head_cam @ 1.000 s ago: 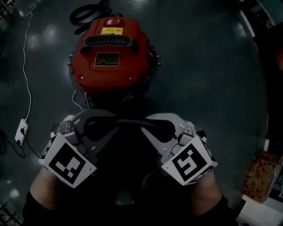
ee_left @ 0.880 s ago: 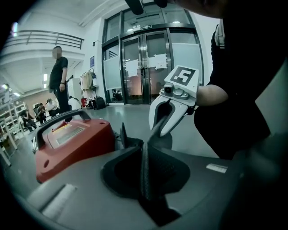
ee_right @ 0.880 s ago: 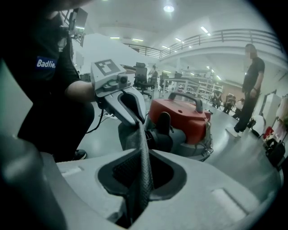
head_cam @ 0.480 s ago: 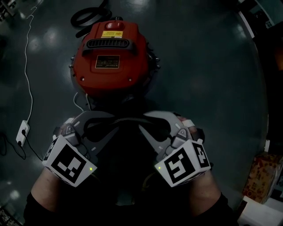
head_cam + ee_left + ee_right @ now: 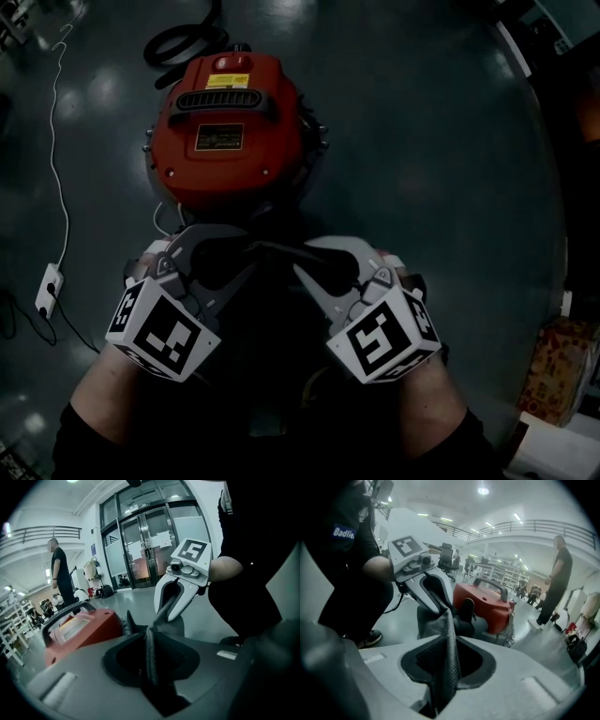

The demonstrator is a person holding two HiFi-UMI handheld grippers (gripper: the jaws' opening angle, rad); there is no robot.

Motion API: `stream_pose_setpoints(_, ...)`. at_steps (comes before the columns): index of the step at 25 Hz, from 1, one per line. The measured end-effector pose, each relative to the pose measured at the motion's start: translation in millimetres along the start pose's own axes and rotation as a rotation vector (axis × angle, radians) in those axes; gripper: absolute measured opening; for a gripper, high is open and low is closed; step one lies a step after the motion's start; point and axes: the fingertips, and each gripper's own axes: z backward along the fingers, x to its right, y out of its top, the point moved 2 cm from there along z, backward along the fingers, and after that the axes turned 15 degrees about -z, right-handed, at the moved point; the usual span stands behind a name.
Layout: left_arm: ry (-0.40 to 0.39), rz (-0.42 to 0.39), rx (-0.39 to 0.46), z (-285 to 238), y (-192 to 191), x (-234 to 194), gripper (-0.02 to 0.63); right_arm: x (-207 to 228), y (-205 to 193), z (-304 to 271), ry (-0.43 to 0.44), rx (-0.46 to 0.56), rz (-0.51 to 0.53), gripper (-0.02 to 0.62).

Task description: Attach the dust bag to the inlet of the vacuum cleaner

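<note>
- Your left gripper [image 5: 246, 247] is opening its jaws now. They were tighter a second ago, and a fold of the bag [image 5: 151, 653] stands between them, still pinched.
- The right gripper [image 5: 302, 261] has also loosened a little, but its jaws are clamped on the fabric.
- The bag hangs between both grippers over the floor [image 5: 450, 187], just on your side of the vacuum [image 5: 230, 131] (no inlet is visible).
- In my judgement the bag is not yet attached, and a looser grip may let it slip.
</note>
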Motion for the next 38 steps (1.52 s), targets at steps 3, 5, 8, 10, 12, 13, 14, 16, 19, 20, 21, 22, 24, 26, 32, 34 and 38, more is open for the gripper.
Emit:
stream_pose_setpoints(3,0.004,0.012,0.005,6,-1,2,0.080,1,5,-4,-0.037,-0.003,0.081,0.072)
stream_pose_setpoints(5,0.011,0.009,0.004,10,-2,3,0.075,1,8,-4,-0.049,-0.002,0.103,0.075)
stream_pose_setpoints(8,0.027,-0.006,0.002,8,-3,1,0.081,2,9,-5,-0.041,0.003,0.072,0.075)
stream_pose_setpoints(10,0.031,-0.002,0.009,4,-4,0,0.095,3,8,-5,-0.040,0.012,0.037,0.075)
stream_pose_setpoints(12,0.037,0.012,0.019,1,-4,0,0.114,2,6,-4,-0.045,0.031,0.031,0.074)
stream_pose_setpoints(13,0.045,0.016,0.021,1,-5,-1,0.134,1,5,-3,-0.045,0.042,0.033,0.075)
stream_pose_setpoints(14,0.055,0.017,0.021,2,-6,-2,0.155,1,2,-3,-0.043,0.049,0.031,0.079)
stream_pose_setpoints(16,0.079,0.013,0.014,5,-8,-5,0.231,1,-3,-1,-0.032,0.041,0.014,0.176)
stream_pose_setpoints(19,0.088,0.003,0.005,12,-9,-5,0.284,1,-9,3,-0.008,0.019,-0.011,0.260)
stream_pose_setpoints(20,0.086,0.003,0.008,15,-8,-3,0.290,1,-11,5,-0.008,0.011,-0.013,0.266)
stream_pose_setpoints(21,0.088,0.006,0.013,19,-6,-2,0.295,0,-11,8,-0.014,0.006,-0.014,0.275)
stream_pose_setpoints(22,0.097,0.010,0.021,25,-2,-3,0.296,-1,-11,13,-0.025,0.007,-0.017,0.279)
stream_pose_setpoints(24,0.144,0.021,0.041,39,8,-9,0.296,-3,-4,23,-0.069,0.037,-0.025,0.279)
stream_pose_setpoints(26,0.212,0.074,0.061,52,17,-15,0.296,-5,5,32,-0.141,0.087,-0.032,0.279)
stream_pose_setpoints(32,0.235,0.141,0.028,97,74,0,0.279,-43,32,84,-0.230,0.135,-0.068,0.279)
stream_pose_setpoints(34,0.201,0.154,0.011,124,103,6,0.271,-64,39,116,-0.184,0.092,-0.129,0.279)
stream_pose_setpoints(38,0.207,0.219,-0.042,194,162,5,0.245,-100,64,190,-0.118,0.052,-0.340,0.278)
